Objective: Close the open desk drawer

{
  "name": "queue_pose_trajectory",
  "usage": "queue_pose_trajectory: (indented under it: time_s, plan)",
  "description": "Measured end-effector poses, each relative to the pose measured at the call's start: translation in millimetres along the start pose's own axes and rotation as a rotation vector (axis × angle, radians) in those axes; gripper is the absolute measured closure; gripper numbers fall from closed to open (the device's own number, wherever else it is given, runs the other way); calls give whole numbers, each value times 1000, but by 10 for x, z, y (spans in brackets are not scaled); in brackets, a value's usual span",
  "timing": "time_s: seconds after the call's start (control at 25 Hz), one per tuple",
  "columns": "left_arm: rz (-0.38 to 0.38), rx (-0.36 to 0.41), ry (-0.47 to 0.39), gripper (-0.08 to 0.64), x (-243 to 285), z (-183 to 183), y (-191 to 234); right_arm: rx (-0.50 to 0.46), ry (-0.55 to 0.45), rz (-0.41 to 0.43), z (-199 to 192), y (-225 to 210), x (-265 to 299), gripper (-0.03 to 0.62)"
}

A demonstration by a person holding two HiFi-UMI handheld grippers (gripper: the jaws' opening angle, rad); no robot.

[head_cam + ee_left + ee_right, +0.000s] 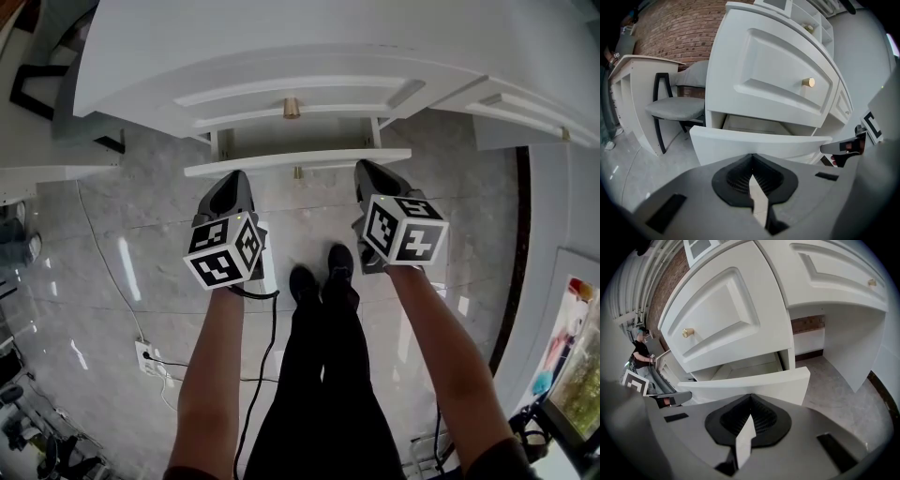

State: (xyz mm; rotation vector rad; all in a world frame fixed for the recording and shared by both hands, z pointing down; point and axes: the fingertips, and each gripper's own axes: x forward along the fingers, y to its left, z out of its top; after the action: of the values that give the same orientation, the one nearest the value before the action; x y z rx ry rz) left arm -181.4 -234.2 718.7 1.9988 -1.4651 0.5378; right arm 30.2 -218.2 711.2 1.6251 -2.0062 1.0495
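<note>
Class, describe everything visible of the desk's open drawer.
The open drawer is white, painted wood by its look, with a plain flat front and a small brass knob. It stands pulled out level below a closed drawer; the inside that shows looks bare. The left gripper and right gripper sit shut at its front; contact is unclear.

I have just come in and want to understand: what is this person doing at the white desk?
A person stands at a white desk with a gripper in each hand. Its lower drawer is pulled out, below a closed one with a brass knob. The left gripper and right gripper have jaws together, holding nothing, tips at the drawer's front, probably ready to push. Contact is unclear.
</note>
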Motion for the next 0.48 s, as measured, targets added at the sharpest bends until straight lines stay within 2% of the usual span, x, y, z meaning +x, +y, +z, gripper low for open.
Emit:
queue_pose_trajectory:
  time_s: [0.48]
  plan:
    - [-3,14,-7,551,315,302,65,-34,-24,4,332,-49,286,588]
